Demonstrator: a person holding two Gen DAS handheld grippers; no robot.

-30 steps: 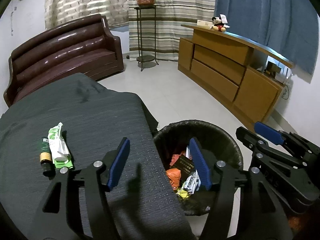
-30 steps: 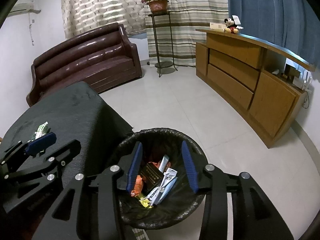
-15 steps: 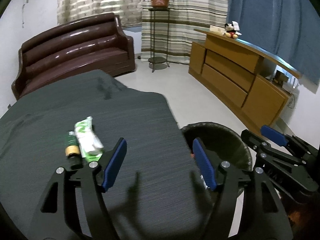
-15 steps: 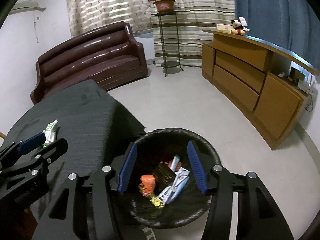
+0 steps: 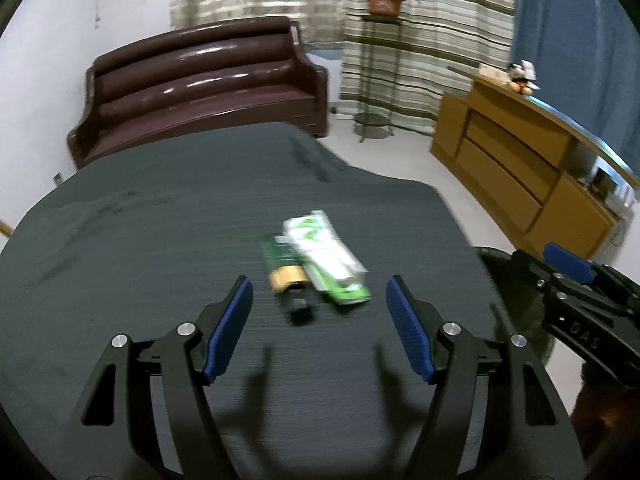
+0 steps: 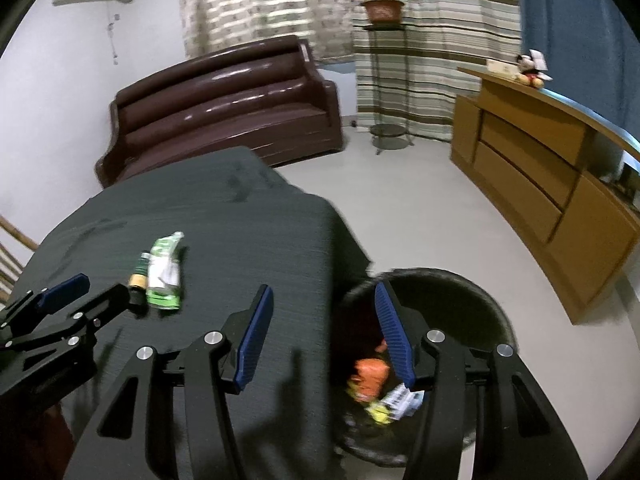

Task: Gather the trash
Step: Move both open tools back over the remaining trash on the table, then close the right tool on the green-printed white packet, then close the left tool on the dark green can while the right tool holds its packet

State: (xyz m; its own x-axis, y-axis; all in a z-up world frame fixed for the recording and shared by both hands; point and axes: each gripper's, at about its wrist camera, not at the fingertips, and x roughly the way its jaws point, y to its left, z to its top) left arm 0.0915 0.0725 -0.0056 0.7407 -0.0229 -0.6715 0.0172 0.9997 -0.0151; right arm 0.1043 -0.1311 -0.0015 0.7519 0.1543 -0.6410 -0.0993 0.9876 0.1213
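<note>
Bin (image 6: 496, 312) at lower right already holds wrappers, so you're partway thru. Left: bottle (image 5: 285, 268) & green pack (image 5: 328, 260), mid-frame on the table (image 5: 140, 240). L gripper (image 5: 319, 328) & R gripper (image 6: 324, 332): jaws apart, both empty.

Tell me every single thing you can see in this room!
table: one, dark grey cloth cover, in front
wrapper: one, green and white, lying on the table
bottle: one, green with a gold band, lying beside the wrapper
bin: one, black, on the floor right of the table
trash: several pieces, orange, yellow and white, inside the bin
sofa: one, dark brown, by the far wall
plant: one, green in a reddish pot, on a tall stand
cabinet: one, wooden, along the right wall
toy: one, on the cabinet top
left gripper: black, blue pads, open, empty
right gripper: black, blue pads, open, empty
</note>
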